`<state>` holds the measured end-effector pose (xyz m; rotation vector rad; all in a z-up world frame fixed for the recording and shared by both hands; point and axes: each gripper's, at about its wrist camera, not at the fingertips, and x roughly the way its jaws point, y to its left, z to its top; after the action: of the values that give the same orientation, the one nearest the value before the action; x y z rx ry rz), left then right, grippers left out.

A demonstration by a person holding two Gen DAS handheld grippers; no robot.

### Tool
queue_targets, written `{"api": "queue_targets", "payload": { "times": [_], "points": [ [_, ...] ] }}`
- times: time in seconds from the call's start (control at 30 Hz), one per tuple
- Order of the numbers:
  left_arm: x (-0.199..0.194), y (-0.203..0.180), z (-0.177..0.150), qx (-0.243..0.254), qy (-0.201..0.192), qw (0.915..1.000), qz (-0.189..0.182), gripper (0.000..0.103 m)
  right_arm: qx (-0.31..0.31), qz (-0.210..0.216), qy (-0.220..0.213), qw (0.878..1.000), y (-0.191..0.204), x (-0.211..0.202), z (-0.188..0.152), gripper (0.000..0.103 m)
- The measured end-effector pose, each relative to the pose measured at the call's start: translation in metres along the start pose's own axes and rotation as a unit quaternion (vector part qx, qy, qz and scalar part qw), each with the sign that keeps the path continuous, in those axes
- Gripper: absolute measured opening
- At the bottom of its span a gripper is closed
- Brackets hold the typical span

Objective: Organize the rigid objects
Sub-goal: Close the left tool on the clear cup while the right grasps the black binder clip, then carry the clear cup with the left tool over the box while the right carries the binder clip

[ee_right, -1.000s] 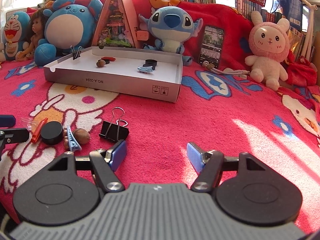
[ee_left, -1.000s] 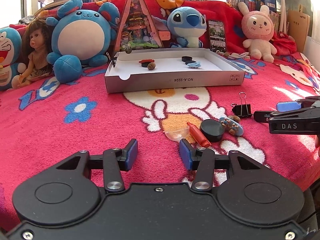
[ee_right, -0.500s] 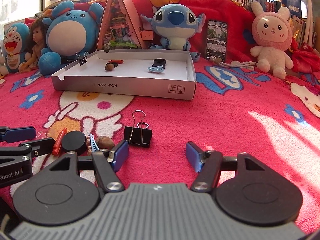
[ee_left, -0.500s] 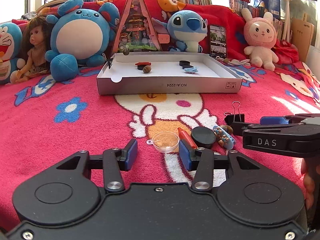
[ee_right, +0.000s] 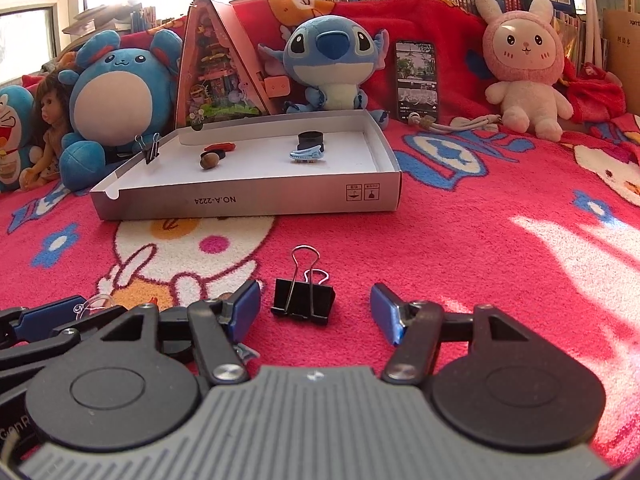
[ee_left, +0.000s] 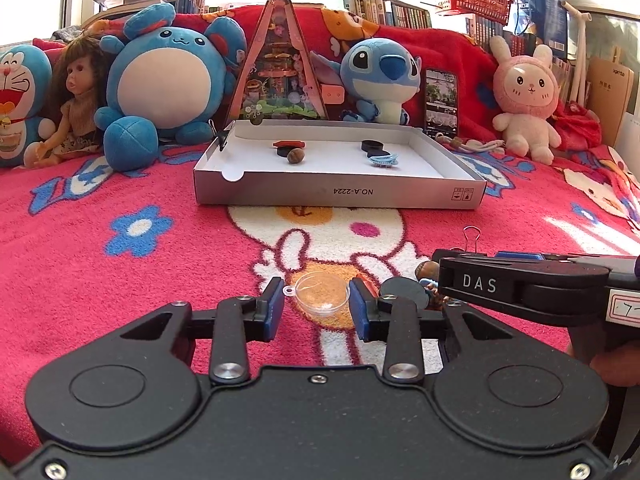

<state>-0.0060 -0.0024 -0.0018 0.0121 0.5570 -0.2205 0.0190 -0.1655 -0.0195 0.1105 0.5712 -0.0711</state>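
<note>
The left tongs (ee_left: 316,308) stand spread wide over the red blanket (ee_left: 120,280), and a clear round cup (ee_left: 322,295) lies between their blue pads (ee_left: 274,314), touching neither. Just right of it lie a black disc (ee_left: 402,291) and an orange piece (ee_left: 370,287). The right tongs (ee_left: 516,256) reach in from the right edge. Farther back sits a white cardboard tray (ee_left: 340,196) holding a nut (ee_left: 296,156) and a blue hair clip (ee_left: 384,160).

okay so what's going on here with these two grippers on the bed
Small items are being sorted into the white box, which already holds a few. The left gripper is open around a clear round lid on the red blanket; the right gripper is open around a black binder clip. Neither grips yet.
</note>
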Motion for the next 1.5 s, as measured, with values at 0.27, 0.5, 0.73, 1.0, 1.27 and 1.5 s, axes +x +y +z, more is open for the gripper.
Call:
{"api": "queue_targets", "payload": {
  "times": [0.27,0.5,0.73,1.0,1.27,1.5],
  "points": [
    [0.002,0.003,0.005,0.000,-0.006,1.0000,0.003,0.033,0.017,-0.003,-0.010,1.000,0.000,-0.002,0.000,0.041],
    [0.005,0.004,0.012,0.003,-0.013,0.9999,0.004,0.033,0.006,0.002,-0.018,1.000,0.001,-0.005,0.002,0.038],
    [0.011,0.005,0.026,0.002,-0.015,0.9999,0.003,0.033,-0.002,0.002,-0.039,0.999,-0.003,-0.010,0.012,0.038],
    [0.016,0.004,0.051,0.004,-0.035,0.9993,-0.006,0.033,-0.010,0.006,-0.066,0.998,-0.004,-0.014,0.027,0.038],
    [0.020,0.005,0.074,0.002,-0.061,0.9981,-0.011,0.033,-0.011,0.013,-0.087,0.996,-0.007,-0.015,0.041,0.038],
    [0.032,0.005,0.087,0.004,-0.067,0.9977,-0.006,0.033,-0.014,0.015,-0.095,0.995,-0.007,-0.006,0.052,0.038]
  ]
}}
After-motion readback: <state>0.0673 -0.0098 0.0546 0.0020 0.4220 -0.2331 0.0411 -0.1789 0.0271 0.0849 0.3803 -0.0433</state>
